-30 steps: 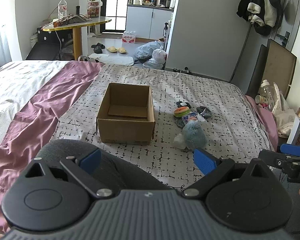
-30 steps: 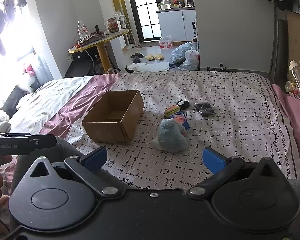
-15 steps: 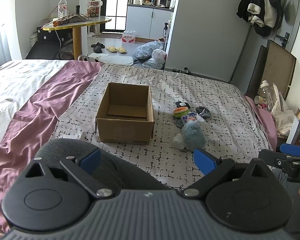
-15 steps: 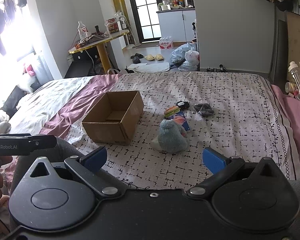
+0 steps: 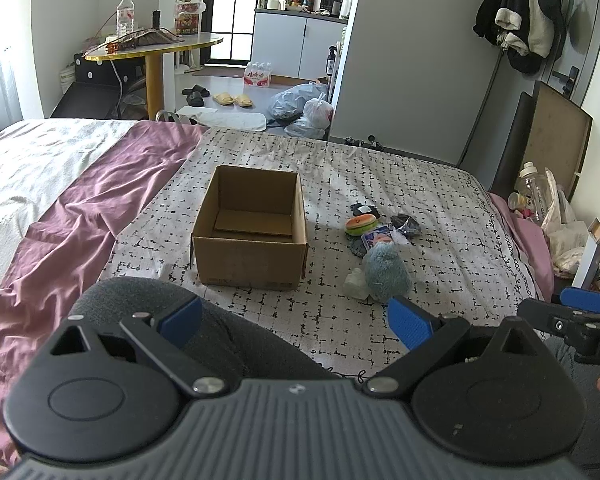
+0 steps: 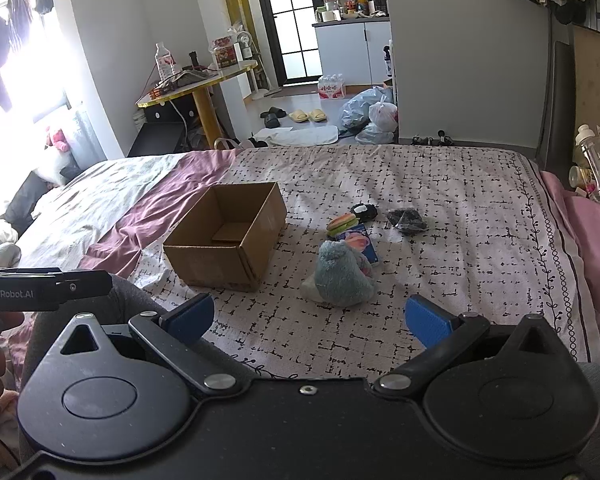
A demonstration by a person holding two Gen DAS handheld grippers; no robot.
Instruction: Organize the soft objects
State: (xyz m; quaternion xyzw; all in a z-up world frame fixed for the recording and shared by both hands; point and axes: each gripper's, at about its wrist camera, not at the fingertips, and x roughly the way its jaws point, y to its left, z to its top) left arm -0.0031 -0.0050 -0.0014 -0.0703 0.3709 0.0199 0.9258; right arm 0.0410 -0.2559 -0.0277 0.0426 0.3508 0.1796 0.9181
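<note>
An open cardboard box (image 5: 252, 232) (image 6: 228, 240) stands on the patterned bedspread. To its right lie a blue-grey plush toy (image 5: 386, 274) (image 6: 340, 274), a burger-shaped soft toy (image 5: 361, 225) (image 6: 342, 223), a picture card (image 6: 358, 242), a black-and-white soft piece (image 6: 364, 212) and a dark bundle (image 5: 407, 225) (image 6: 407, 220). My left gripper (image 5: 296, 320) is open and empty, held near the bed's front edge. My right gripper (image 6: 310, 318) is open and empty, just short of the plush toy.
A purple sheet (image 5: 80, 208) covers the bed's left side. My grey-clad knee (image 5: 204, 332) lies under the left gripper. Bottles and bags (image 5: 540, 200) crowd the bed's right edge. A round table (image 5: 152, 48), slippers and plastic bags stand on the floor beyond.
Both views have barely shifted; the box and toys sit slightly further in the left wrist view. Both grippers stay open.
</note>
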